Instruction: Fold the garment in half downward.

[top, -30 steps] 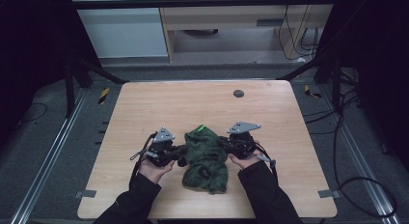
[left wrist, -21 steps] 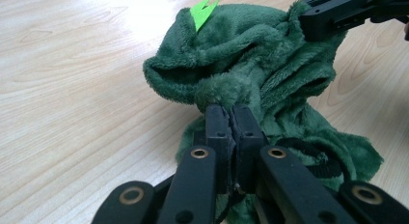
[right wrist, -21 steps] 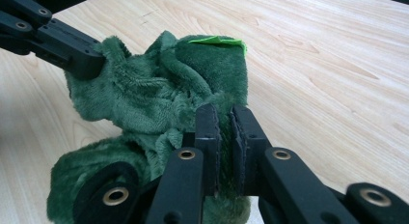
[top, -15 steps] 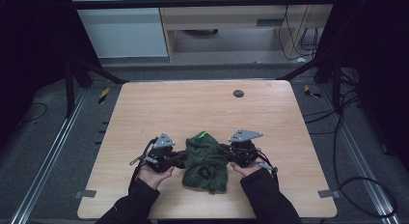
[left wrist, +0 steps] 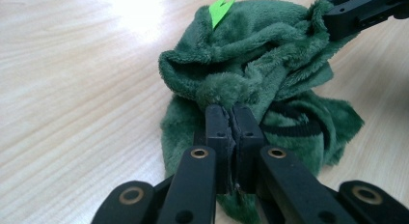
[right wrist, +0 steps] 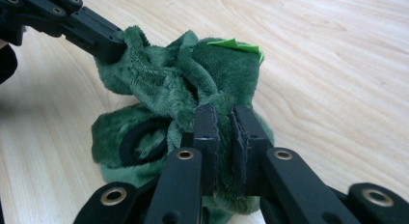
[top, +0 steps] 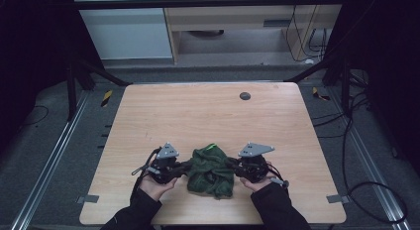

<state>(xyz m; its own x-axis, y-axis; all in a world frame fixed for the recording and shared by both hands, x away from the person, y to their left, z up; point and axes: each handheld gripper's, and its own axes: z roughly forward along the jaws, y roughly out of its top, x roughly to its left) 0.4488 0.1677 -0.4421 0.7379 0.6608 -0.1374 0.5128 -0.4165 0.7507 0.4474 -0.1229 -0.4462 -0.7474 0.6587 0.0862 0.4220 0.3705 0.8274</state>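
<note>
A crumpled dark green fleece cloth [top: 210,170] with a bright green tag [top: 212,146] lies near the table's front edge between both hands. My left gripper [top: 185,166] is at its left side. Its jaws [left wrist: 230,110] are pressed together on a bunched fold of the cloth [left wrist: 251,55]. My right gripper [top: 233,165] is at the right side. Its jaws [right wrist: 223,110] stand narrowly apart with a fold of the cloth [right wrist: 193,74] pinched at their tips. A black band shows in the lower folds.
The light wooden table [top: 198,116] stretches bare behind the cloth, with a small black round cap [top: 244,96] near its far edge. Dark frame posts stand at both back corners. Cables lie on the floor at the right.
Both hands have drawn slightly back toward the table's front edge, the right one more, and the cloth has come with them. Both grips are unchanged.
</note>
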